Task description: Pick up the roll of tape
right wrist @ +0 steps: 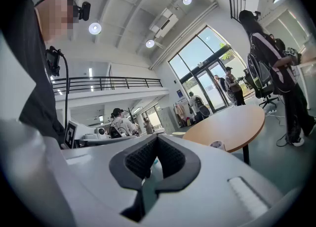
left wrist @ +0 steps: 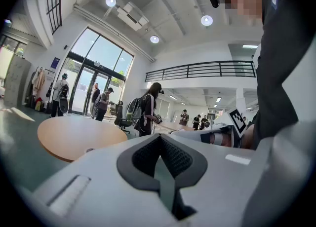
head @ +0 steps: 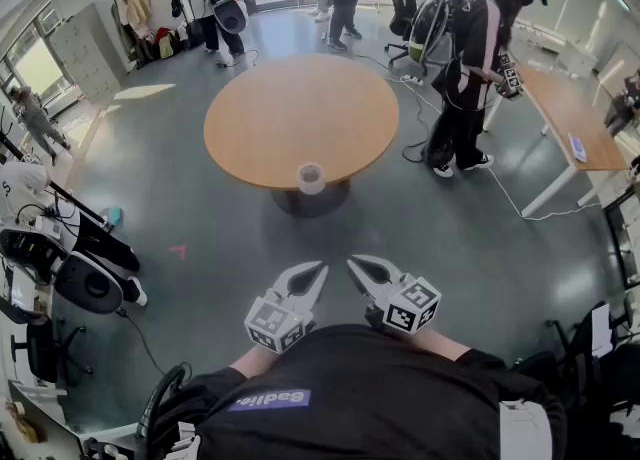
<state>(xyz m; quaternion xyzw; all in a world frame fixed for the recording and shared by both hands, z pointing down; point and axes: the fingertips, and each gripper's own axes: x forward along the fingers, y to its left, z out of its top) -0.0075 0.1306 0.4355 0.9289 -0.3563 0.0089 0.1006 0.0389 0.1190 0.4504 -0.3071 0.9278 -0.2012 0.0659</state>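
Wooden table point(head: 300, 113): round, with a light brown top on one central foot.
Roll of tape point(head: 311, 178): white, lying flat with its hole facing up, just inside the table's near edge and well apart from both tools.
Left tool point(head: 318, 270): we hold it level and pointed toward the table, its jaws pressed together with nothing between them.
Right tool point(head: 354, 265): jaws likewise pressed together and pinching nothing, its tip near the left tool's tip.
Room for moving: grey floor point(head: 430, 238) lies open between our tools and the table's near edge, with a pink mark point(head: 178, 250) on it to the left.
Edges: a person with a backpack point(head: 475, 58) stands near the table's right rim. A second table point(head: 565, 113) is beyond them, and black chairs point(head: 85, 283) sit at the left, well apart.
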